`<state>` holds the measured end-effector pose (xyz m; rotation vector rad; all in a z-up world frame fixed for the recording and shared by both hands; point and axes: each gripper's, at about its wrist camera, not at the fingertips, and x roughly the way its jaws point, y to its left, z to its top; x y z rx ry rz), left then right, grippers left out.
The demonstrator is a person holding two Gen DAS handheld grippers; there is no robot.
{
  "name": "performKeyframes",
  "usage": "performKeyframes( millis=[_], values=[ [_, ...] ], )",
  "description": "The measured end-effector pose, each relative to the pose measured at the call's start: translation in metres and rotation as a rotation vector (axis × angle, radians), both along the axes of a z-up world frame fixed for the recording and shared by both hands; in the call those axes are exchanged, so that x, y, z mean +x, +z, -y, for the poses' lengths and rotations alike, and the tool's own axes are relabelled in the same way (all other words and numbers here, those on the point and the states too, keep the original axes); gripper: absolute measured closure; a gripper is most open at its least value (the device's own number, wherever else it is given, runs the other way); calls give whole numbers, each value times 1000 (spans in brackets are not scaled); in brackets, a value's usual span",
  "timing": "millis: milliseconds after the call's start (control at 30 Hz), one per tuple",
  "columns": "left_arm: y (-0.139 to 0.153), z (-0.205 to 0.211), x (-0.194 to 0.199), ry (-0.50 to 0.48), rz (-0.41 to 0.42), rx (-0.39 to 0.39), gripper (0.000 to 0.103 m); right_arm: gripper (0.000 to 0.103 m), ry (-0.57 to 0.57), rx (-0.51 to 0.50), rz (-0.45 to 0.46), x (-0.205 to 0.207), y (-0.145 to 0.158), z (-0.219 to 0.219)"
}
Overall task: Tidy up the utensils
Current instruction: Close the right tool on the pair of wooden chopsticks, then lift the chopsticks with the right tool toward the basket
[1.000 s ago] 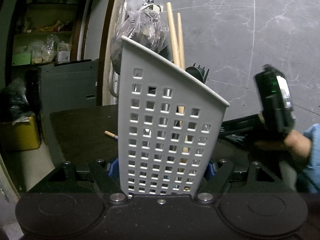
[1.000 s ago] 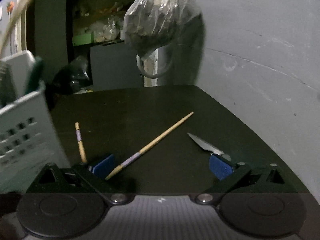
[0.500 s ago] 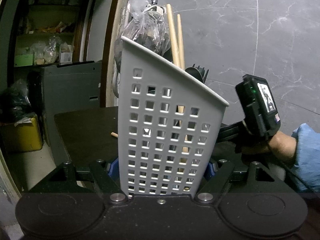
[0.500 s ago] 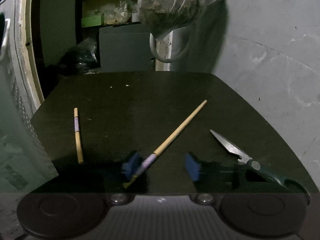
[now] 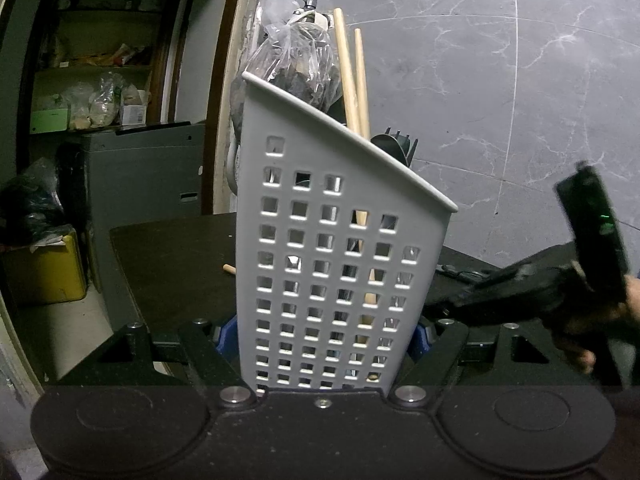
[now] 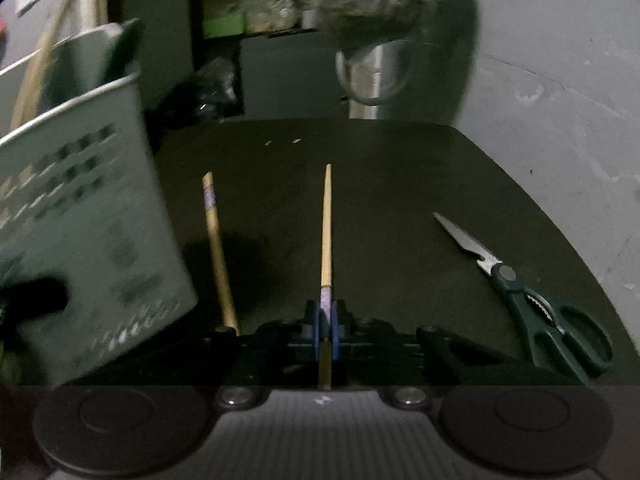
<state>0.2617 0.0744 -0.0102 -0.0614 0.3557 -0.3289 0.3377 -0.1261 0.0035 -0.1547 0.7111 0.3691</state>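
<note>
Presently one chopstick (image 6: 327,236) is clamped at its purple-banded end between the right gripper (image 6: 327,330) jaws, tip forward over the dark surface (image 6: 400,184). Left gripper (image 5: 324,334) jaws grip the perforated utensil basket (image 5: 332,264). Scissors (image 6: 532,292) lie right.

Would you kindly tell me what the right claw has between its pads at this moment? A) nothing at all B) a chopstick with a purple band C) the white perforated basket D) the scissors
B: in the right wrist view the right claw has its blue pads pressed on the purple-banded end of a chopstick, while the scissors lie untouched on the table.
</note>
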Motion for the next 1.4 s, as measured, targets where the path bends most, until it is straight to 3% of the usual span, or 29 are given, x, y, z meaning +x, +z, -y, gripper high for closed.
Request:
performKeyframes(
  millis=[133,200,233,333,400,633,733,800,867,900,1100,1400],
  values=[
    [0,0,0,0,-1,0,25,94,71,-8,-20,-13,4,2],
    [0,0,0,0,-1,0,25,71,82,49,-30,-7,6,4],
    [0,0,0,0,-1,1,25,51,77,94,-43,-3,8,7],
    [0,0,0,0,-1,1,25,43,103,194,-86,12,11,10],
    [0,0,0,1,-1,1,25,40,142,158,-81,19,11,2],
    [0,0,-1,3,-1,3,25,44,226,-11,-42,26,3,-32],
    [0,0,-1,3,1,4,25,61,204,-4,-48,30,3,-37],
    [0,0,-1,2,0,3,25,65,202,-2,-47,31,3,-39],
    [1,0,-2,0,2,6,25,83,203,-4,-44,30,2,-40],
    [0,0,-3,-1,3,8,25,87,203,-7,-46,28,2,-40],
    [-3,-2,-3,-22,26,22,26,89,180,-24,-61,7,4,-24],
    [-5,5,-5,-78,33,33,26,89,97,-38,-92,-66,5,36]
  ],
)
